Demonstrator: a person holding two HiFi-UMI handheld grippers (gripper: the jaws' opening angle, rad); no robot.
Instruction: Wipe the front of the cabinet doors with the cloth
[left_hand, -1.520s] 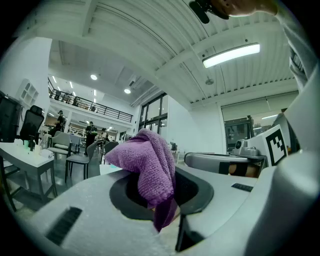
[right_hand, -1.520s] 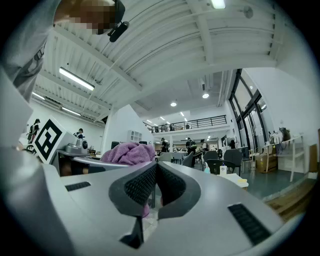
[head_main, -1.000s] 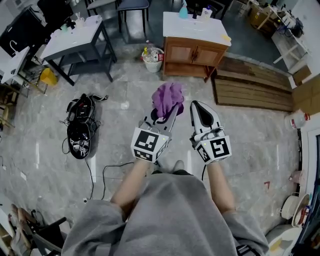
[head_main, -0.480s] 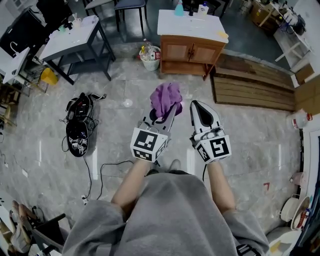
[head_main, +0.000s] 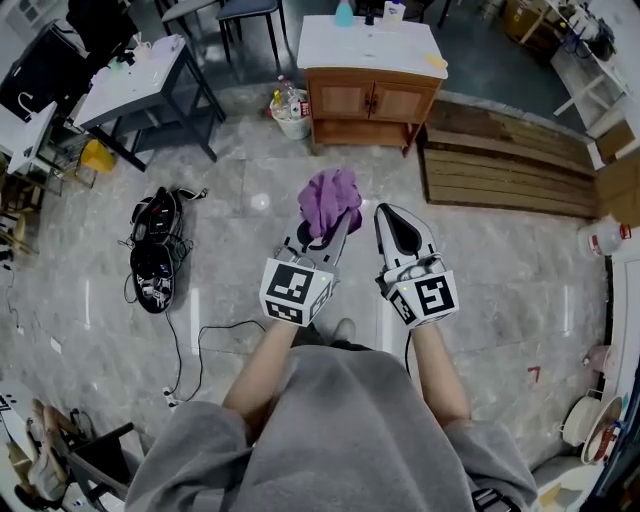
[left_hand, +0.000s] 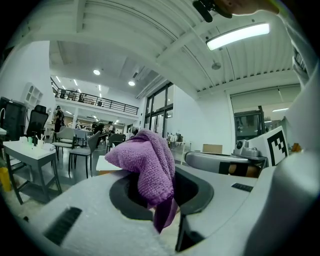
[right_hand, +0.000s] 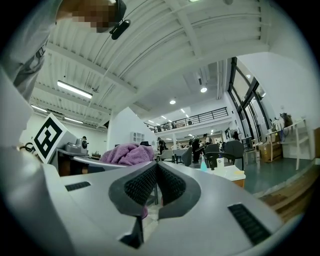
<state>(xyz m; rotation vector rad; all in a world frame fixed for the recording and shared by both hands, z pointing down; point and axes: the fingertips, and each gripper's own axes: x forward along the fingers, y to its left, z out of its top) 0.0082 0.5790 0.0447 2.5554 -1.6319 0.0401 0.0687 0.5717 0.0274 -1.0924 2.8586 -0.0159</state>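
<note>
L gripper (head_main: 322, 228) is held out in front of the person, over the floor (head_main: 480, 260), jaws clamped on the purple cloth (head_main: 331, 198). The left gripper view shows the cloth (left_hand: 148, 165) bunched above the jaws w/ a tail hanging down between them. R gripper (head_main: 396, 216) is just beside it, not touching, jaws together w/ nothing in them; in the right gripper view the ribbed pads (right_hand: 141, 185) meet at the tip. Cabinet (head_main: 370, 98) stands well ahead of both grippers, doors (head_main: 344, 100) closed, cloth well apart from them. Vs 1 sec ago: cabinet sits higher & further left in the head view, and so does the bin (head_main: 290, 112) at its left corner. Black gear (head_main: 155, 250) on the floor has also crept up a bit, as have the planks (head_main: 505, 170) to the cabinet's right. Grippers & cloth keep approx the same spot in frame, grip unchanged. A shoe tip (head_main: 345, 328) shows below the grippers, shifted slightly left. Grey table (head_main: 130, 75) is at far left.
</note>
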